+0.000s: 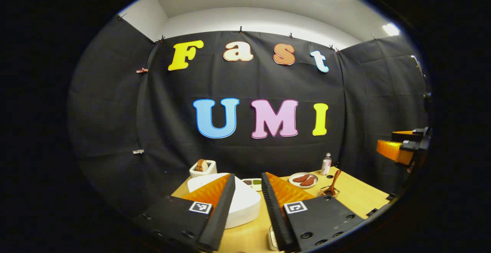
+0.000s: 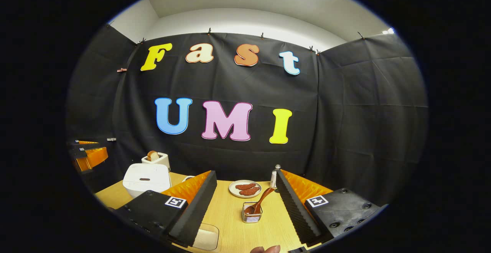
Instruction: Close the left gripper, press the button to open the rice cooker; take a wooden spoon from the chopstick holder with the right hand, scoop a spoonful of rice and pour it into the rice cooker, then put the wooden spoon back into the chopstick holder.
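Above the wooden table, your two grippers hang free with their fingers apart and nothing between them. Your left gripper points at the white rice cooker, lid down, which lies just past its fingertips. Your right gripper faces the chopstick holder, from which the wooden spoon leans out toward the right. Behind the holder stands a plate with brown pieces of food, and a small bottle just beside it. A toaster holding bread sits behind the cooker. A clear container rests near the table's front edge.
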Available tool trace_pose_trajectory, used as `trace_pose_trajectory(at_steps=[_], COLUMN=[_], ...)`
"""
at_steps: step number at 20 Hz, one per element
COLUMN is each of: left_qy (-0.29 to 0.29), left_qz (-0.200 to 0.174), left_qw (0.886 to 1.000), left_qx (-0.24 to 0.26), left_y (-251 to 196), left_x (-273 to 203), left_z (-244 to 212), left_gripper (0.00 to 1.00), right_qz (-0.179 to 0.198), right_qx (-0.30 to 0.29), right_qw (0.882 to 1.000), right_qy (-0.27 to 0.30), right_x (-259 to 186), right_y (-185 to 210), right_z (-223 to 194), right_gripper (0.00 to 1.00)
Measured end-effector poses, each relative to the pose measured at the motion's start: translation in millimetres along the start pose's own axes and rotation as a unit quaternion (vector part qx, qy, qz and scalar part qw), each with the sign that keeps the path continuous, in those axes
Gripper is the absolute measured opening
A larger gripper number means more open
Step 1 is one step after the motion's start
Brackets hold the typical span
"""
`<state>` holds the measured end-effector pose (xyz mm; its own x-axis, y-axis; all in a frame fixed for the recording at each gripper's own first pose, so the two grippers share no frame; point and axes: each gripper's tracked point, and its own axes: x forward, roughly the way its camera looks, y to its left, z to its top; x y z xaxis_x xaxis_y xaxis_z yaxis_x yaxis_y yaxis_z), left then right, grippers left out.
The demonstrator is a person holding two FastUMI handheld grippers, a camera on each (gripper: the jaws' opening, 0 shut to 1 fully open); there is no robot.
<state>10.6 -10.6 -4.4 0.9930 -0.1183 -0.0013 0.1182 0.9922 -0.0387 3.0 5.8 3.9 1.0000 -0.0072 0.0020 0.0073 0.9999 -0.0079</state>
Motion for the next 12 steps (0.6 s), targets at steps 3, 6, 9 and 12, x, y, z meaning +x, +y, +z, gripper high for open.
trace_pose_trajectory(at_steps=[3,6,9,12], left_qy=[0.016,0.021,0.062,0.113], left_qz=[-0.003,-0.022,-0.041,-0.056], left_qw=[1.000,1.000,0.997,0.990], left_qx=[-0.006,-0.007,-0.031,-0.062], left_y=[13.9,25.9,46.0,63.6], left_x=[9.6,35.4,74.6,114.3], left_z=[-10.6,-13.6,-31.0,-64.8], left_gripper=[0.08,0.06,0.06,0.06], right_qz=[0.000,0.000,0.000,-0.006], right_qx=[-0.002,-0.003,-0.007,-0.011], right_qw=[1.000,1.000,1.000,1.000], right_qy=[0.000,0.003,0.003,0.007], right_x=[-0.1,-0.3,-2.1,-0.3], right_y=[0.3,0.6,-0.1,-6.0], right_z=[0.0,0.0,1.0,-0.7], right_gripper=[0.98,0.98,0.98,0.98])
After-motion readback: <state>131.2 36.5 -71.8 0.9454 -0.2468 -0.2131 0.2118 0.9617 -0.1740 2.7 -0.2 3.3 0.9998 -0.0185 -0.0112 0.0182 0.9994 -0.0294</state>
